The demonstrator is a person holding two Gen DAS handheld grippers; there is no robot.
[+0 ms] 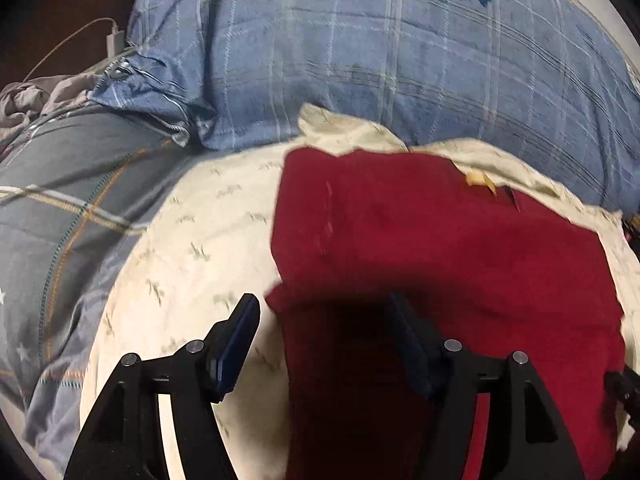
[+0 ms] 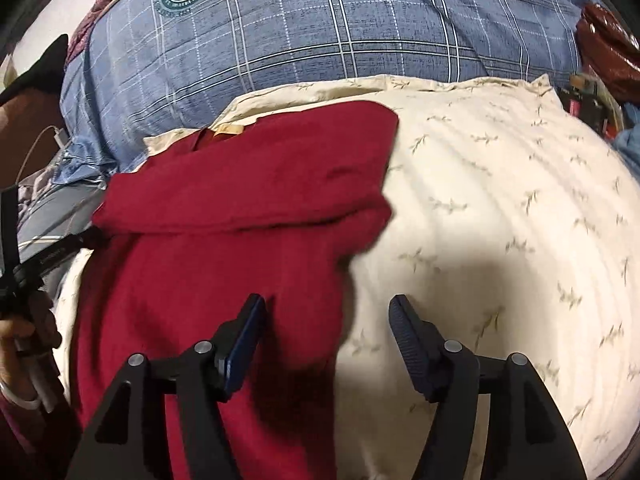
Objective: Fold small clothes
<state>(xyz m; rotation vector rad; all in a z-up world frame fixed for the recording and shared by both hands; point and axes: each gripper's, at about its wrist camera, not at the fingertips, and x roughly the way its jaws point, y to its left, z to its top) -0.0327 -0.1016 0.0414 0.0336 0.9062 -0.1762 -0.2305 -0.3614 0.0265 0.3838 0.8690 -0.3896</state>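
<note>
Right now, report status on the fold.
Left hand-held gripper open, right hand-held gripper open, neither gripping. Red garment lies partly folded on cream pillow. Nothing in the way.

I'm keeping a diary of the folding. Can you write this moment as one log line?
step: folding | red garment: top folded over, on cream pillow | left gripper: open | right gripper: open | held: nothing

Garment (image 1: 420, 248) lies on pillow (image 1: 192, 248), w/ a bigger pillow (image 1: 360, 48) behind both. In left wrist view garment sits on pillow's right part; in right wrist view, left part. Charger cable (image 1: 72, 40) lies far left, behind.
</note>
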